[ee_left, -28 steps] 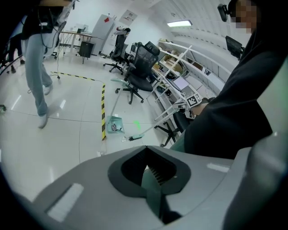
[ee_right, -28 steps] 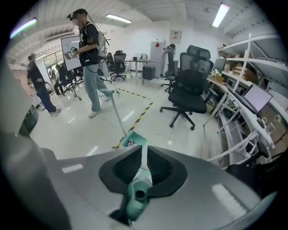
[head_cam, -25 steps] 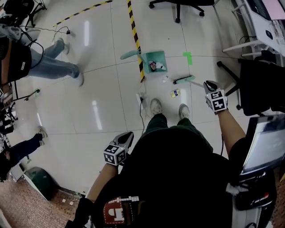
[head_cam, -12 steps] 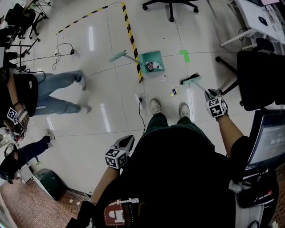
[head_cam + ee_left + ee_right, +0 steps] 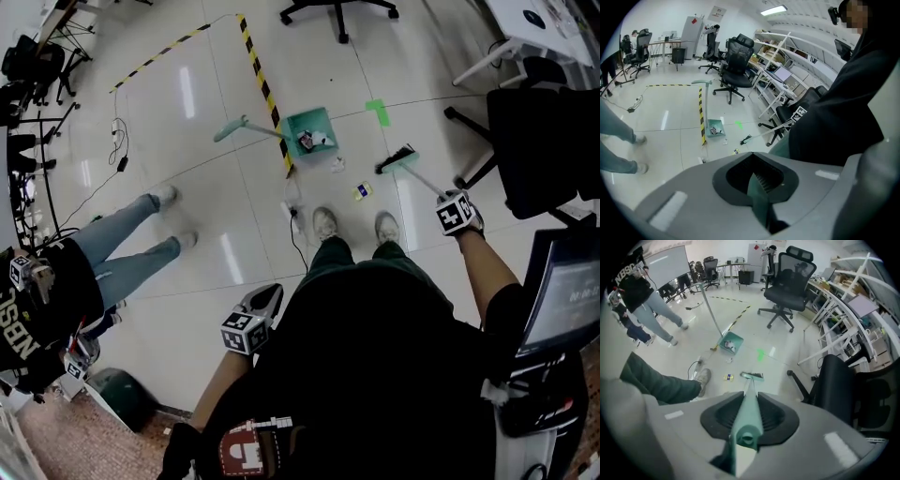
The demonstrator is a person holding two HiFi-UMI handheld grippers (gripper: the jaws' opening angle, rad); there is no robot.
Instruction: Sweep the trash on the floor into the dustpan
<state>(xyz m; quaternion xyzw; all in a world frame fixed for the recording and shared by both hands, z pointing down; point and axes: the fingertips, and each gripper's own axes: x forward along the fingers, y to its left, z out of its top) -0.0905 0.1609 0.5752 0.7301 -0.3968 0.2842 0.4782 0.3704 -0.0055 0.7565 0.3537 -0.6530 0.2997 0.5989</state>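
A teal dustpan (image 5: 309, 125) stands on the floor ahead of my feet, its long handle (image 5: 246, 126) upright and some trash inside. My right gripper (image 5: 448, 200) is shut on the teal broom handle (image 5: 747, 416). The broom head (image 5: 397, 159) rests on the floor right of a small yellow-blue wrapper (image 5: 362, 191) and a white scrap (image 5: 338, 165). The right gripper view shows the dustpan (image 5: 731, 343), wrapper (image 5: 728, 377) and broom head (image 5: 752, 376). My left gripper (image 5: 270, 292) hangs by my left hip, far from the dustpan, jaws together on no task object.
Yellow-black tape (image 5: 260, 80) runs past the dustpan's left side, and a green tape mark (image 5: 378, 112) lies to its right. A power strip with cable (image 5: 291, 210) sits by my left shoe. Office chairs (image 5: 539, 141) stand right and ahead. A person in jeans (image 5: 131, 248) stands to my left.
The broom head has swung right, away from the white scrap and the wrapper. My right gripper has drawn back toward my body. The person in jeans has walked nearer on the left.
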